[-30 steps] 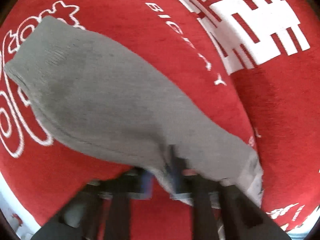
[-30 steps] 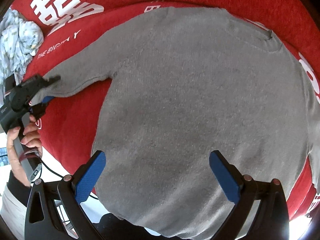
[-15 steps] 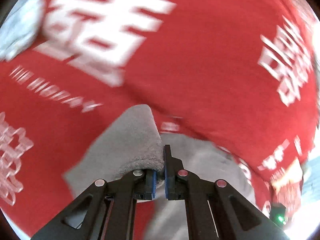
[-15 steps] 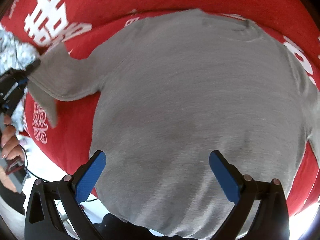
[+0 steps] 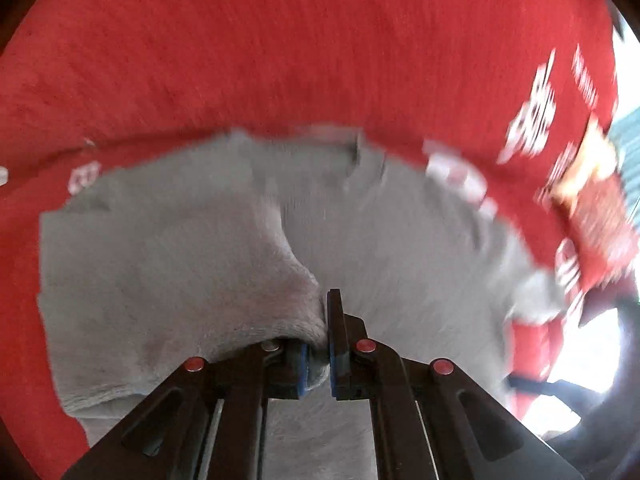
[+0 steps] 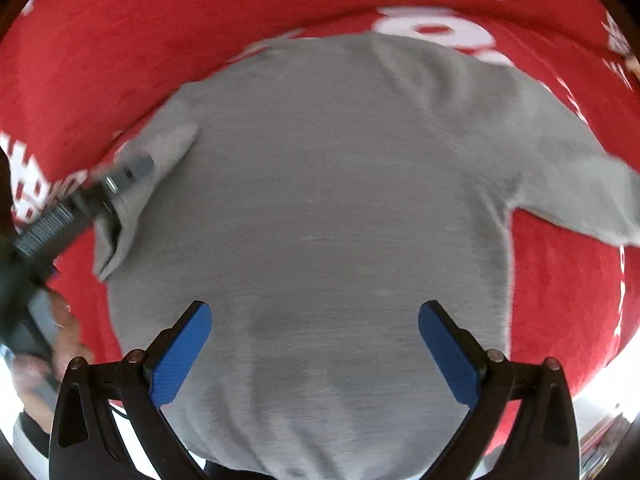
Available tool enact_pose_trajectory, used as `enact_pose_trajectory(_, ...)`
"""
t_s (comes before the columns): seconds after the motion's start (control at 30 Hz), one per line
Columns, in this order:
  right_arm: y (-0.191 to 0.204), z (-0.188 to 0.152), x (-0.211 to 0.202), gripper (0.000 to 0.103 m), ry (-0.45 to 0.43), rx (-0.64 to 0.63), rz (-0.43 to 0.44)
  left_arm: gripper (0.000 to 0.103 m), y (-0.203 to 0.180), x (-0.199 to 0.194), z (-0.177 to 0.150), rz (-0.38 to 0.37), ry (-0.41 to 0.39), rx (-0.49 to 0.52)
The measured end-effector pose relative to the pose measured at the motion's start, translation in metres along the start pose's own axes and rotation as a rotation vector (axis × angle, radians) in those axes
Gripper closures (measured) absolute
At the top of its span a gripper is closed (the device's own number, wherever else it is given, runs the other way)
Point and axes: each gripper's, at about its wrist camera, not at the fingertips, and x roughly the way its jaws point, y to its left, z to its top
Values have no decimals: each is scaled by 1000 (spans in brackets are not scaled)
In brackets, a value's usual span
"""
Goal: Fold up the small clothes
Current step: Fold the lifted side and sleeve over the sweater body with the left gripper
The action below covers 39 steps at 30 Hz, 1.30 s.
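Observation:
A small grey sweater (image 6: pixel 344 200) lies spread flat on a red blanket (image 6: pixel 120 40). My left gripper (image 5: pixel 318 360) is shut on the sweater's left sleeve (image 5: pixel 180 280) and holds it folded inward over the body (image 5: pixel 400 248). From the right wrist view the left gripper (image 6: pixel 120 184) sits at the sweater's left edge with the sleeve (image 6: pixel 160 160) doubled over. My right gripper (image 6: pixel 314 344) is open and empty above the lower body, blue pads (image 6: pixel 180 356) wide apart. The right sleeve (image 6: pixel 580 196) lies stretched out to the right.
The red blanket (image 5: pixel 280 60) with white lettering (image 5: pixel 536 120) covers the whole surface. The person's left hand (image 6: pixel 52 344) holds the left gripper's handle at the lower left. A bright floor area (image 5: pixel 580 360) shows past the blanket's right edge.
My left gripper has carried the left sleeve from stretched out on the blanket inward onto the sweater's body. The right gripper's view has shifted a little to the right, still open.

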Motion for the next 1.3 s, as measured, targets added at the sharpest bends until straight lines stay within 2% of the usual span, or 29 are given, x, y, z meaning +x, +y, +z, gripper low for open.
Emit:
enact_pose_trajectory(0.07,-10,3,0,0,6,35,5,94,4,10,-10,35,66,5)
enact_pose_trajectory(0.13,-14,6,0,0,0,41,1,70,10,6,-21,38,84,-3)
enact_pose_trajectory(0.17,-12,9,-1,0,-5,35,-1,63,14,-5,-25,41,63,-3)
enact_pose_trajectory(0.23,-1,14,-5,0,-25,-2,-2,14,20,-23,-31,85,31,8)
enact_pose_trajectory(0.27,5,17,-6,0,-38,-30,-4,11,26,-43,-37,124,-21,14)
enact_pose_trajectory(0.33,29,24,-11,0,-76,-126,-6,11,41,-66,-43,177,-65,0)
enact_pose_trajectory(0.4,60,28,-10,0,-109,-267,6,11,66,-83,-51,269,-78,-63)
enact_pose_trajectory(0.5,116,20,-5,0,-149,-534,-44,11,112,-97,-65,353,-75,-194)
enact_pose_trajectory(0.57,149,11,9,0,-178,-703,-153,11,142,-98,-75,374,-40,-270)
enact_pose_trajectory(0.67,180,9,36,0,-209,-852,-297,11,163,-93,-88,385,-14,-331)
enact_pose_trajectory(0.77,195,8,56,0,-234,-952,-404,11,165,-81,-97,390,8,-334)
enact_pose_trajectory(0.87,210,10,71,4,-275,-994,-452,11,160,-61,-97,413,21,-325)
enact_pose_trajectory(0.93,209,18,66,9,-335,-907,-451,10,159,-55,-99,400,20,-345)
enact_pose_trajectory(0.97,201,28,56,9,-351,-792,-397,10,161,-56,-101,388,17,-361)
enact_pose_trajectory(1.03,168,48,36,9,-353,-524,-228,10,162,-55,-103,376,19,-368)
enact_pose_trajectory(1.13,97,62,26,9,-313,-139,-59,3,165,-54,-105,390,24,-366)
enact_pose_trajectory(1.2,48,62,31,9,-253,81,51,3,166,-52,-107,385,28,-369)
enact_pose_trajectory(1.27,-3,53,40,8,-202,314,214,2,167,-51,-107,380,26,-366)
enact_pose_trajectory(1.3,-21,49,38,8,-230,391,311,2,166,-52,-106,382,26,-358)
